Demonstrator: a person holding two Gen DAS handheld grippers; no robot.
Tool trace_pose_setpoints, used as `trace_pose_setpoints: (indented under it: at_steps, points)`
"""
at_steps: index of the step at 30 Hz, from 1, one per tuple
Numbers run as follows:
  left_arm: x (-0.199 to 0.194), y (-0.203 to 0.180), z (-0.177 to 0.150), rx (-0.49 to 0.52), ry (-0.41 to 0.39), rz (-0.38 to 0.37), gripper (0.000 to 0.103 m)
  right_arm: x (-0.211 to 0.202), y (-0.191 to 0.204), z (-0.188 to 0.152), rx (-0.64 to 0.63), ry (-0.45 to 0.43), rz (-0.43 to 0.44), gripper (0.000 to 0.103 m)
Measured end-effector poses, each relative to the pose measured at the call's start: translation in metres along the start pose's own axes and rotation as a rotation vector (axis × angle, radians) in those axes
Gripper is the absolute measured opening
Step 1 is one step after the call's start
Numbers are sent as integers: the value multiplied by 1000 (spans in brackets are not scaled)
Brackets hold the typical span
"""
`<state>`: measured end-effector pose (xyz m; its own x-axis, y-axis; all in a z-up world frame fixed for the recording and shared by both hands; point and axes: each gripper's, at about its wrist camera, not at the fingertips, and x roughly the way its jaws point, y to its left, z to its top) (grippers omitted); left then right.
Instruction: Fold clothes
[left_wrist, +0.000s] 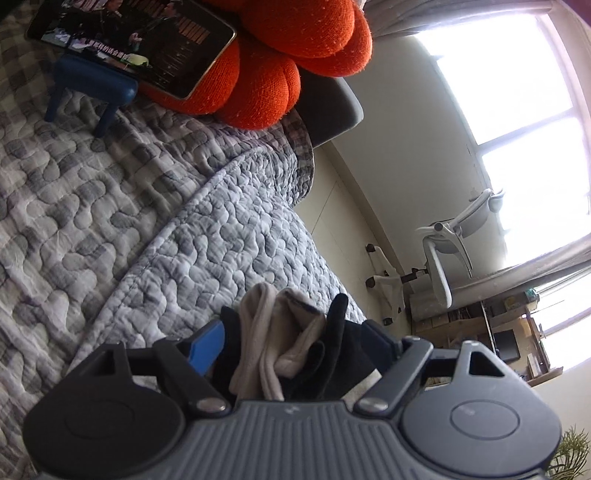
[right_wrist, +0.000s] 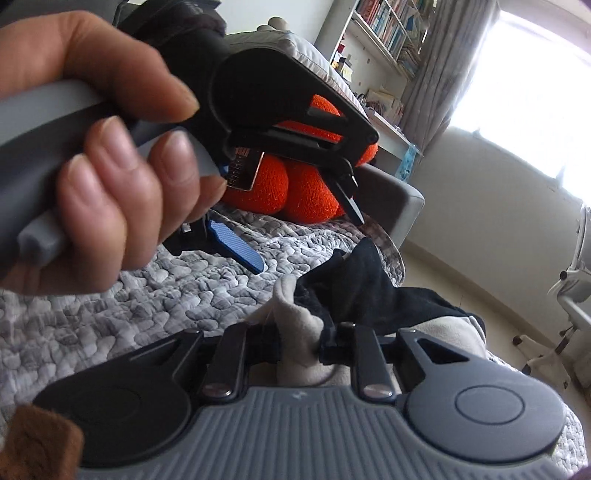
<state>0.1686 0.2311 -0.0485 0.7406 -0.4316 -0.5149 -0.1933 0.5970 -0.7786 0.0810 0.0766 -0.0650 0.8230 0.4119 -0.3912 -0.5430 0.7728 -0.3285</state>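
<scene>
Quilted bedspread (left_wrist: 110, 206), grey and white in a pebbled, puffy stitch, covers the bed, with a raised seam curving across it toward the mattress edge. Soft knit socks (left_wrist: 280, 347), two pale beige and several black, lie bunched and limp at that edge. The left hand-held gripper (left_wrist: 295, 343) stands with its fingers wide apart on either side of the bundle, its ribbed blue pad (left_wrist: 207, 347) just beside the black fabric; whether the pads press on it cannot be told. The right hand-held gripper (right_wrist: 301, 343) has its fingers nearly together, pinching a fold of beige sock. A hand (right_wrist: 92, 155) wraps the smooth grey handle of the left tool, seen in the right wrist view. Behind, a lumpy orange knitted cushion (left_wrist: 295, 55) props a glossy phone (left_wrist: 133, 40) over a small blue stand (left_wrist: 96, 85). Beyond the bed edge, bare pale floor (left_wrist: 343, 210) runs to a white office chair (left_wrist: 439, 258).
</scene>
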Motion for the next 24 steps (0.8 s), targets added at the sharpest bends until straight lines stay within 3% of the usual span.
trace_pose_setpoints:
  at_steps: [4, 8, 9, 11, 14, 18, 24]
  points:
    - [-3, -2, 1, 23, 1, -13, 81, 6, -5, -3, -29, 5, 40, 21]
    - [-4, -5, -1, 68, 13, 0, 81, 4, 10, -13, -227, 27, 28, 26]
    - [-5, -6, -2, 76, 11, 6, 81, 1, 5, -10, -205, 28, 40, 27]
    - [-4, -9, -5, 97, 16, 14, 81, -7, -7, -2, -145, 28, 78, 41]
    - [-2, -17, -12, 145, 25, 27, 80, -25, -28, 11, -53, 24, 160, 49]
    - [-1, -22, -18, 190, 26, 71, 61, -48, -49, 17, -9, 15, 240, 49]
    - [-5, -30, -26, 252, 12, 100, 57, -36, -56, 14, 76, 73, 255, 33]
